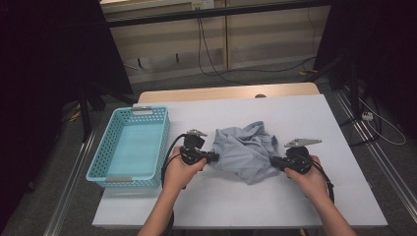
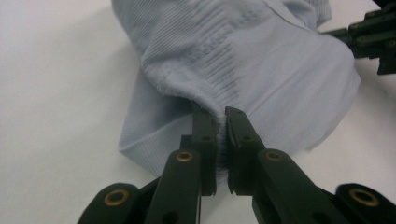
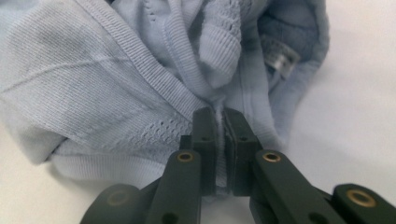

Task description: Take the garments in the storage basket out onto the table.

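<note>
The crumpled blue garment (image 1: 246,150) lies between left claw (image 1: 215,157) and right claw (image 1: 272,162), both clamped on its edges.

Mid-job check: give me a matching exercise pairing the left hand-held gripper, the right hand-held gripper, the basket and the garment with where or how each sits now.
1. left hand-held gripper
2. right hand-held gripper
3. basket
4. garment

a. empty, at the table's left
b. crumpled mid-table, light blue
c. shut on the garment's left edge
d. shut on the garment's right edge

Pairs: 1-c, 2-d, 3-a, 4-b
</note>
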A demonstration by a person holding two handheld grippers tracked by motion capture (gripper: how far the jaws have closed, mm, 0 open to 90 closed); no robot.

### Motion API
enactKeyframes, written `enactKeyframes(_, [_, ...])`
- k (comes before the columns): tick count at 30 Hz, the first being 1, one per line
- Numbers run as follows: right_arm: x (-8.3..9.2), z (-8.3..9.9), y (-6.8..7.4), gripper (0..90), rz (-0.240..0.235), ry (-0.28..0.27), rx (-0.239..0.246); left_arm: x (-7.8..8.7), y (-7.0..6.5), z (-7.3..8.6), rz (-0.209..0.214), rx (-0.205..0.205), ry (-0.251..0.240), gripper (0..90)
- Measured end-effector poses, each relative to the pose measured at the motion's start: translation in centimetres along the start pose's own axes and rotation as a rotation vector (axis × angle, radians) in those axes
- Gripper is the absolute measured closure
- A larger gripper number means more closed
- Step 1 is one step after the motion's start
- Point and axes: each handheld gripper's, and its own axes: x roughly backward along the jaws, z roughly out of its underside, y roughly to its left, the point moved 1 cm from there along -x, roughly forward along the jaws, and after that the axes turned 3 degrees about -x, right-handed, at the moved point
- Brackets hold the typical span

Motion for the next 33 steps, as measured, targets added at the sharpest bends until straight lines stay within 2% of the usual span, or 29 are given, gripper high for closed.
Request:
enactKeyframes(4, [-0.8, -0.9, 0.2, 84.8, 0.002, -0.001, 0.025, 0.5, 0.0, 0.6, -0.009, 0.009, 0.002, 83.8])
enactKeyframes(8, [-1.6, -1.6, 0.5, 84.9, 0.002, -0.015, 0.044, 0.9, -0.1, 1.0, -0.014, -0.003, 0.011, 83.8])
enactKeyframes(14, [-2.7, -2.3, 1.0, 85.0, -0.007, -0.013, 0.068, 0.6, -0.1, 1.7, -0.015, 0.003, 0.035, 83.8])
enactKeyframes(18, [-2.9, -2.5, 1.4, 84.9, -0.001, -0.011, 0.094, 0.5, -0.1, 1.8, -0.014, 0.006, 0.033, 83.6])
enactKeyframes(22, [-2.8, -2.4, 1.3, 84.1, -0.01, -0.015, 0.082, 0.5, -0.2, 1.8, -0.014, 0.006, 0.033, 83.6])
enactKeyframes(28, [-1.7, -2.4, 1.0, 75.4, -0.009, -0.025, 0.069, 0.4, -0.2, 1.7, -0.008, -0.01, 0.053, 83.5])
enactKeyframes(30, [-1.2, -2.3, 0.9, 69.0, -0.011, -0.042, 0.04, 0.3, -0.2, 1.6, -0.007, -0.015, 0.059, 83.5])
enactKeyframes(33, [-0.3, -2.1, 0.9, 60.2, -0.019, -0.056, 0.028, 0.1, -0.5, 1.5, -0.006, -0.019, 0.067, 83.6])
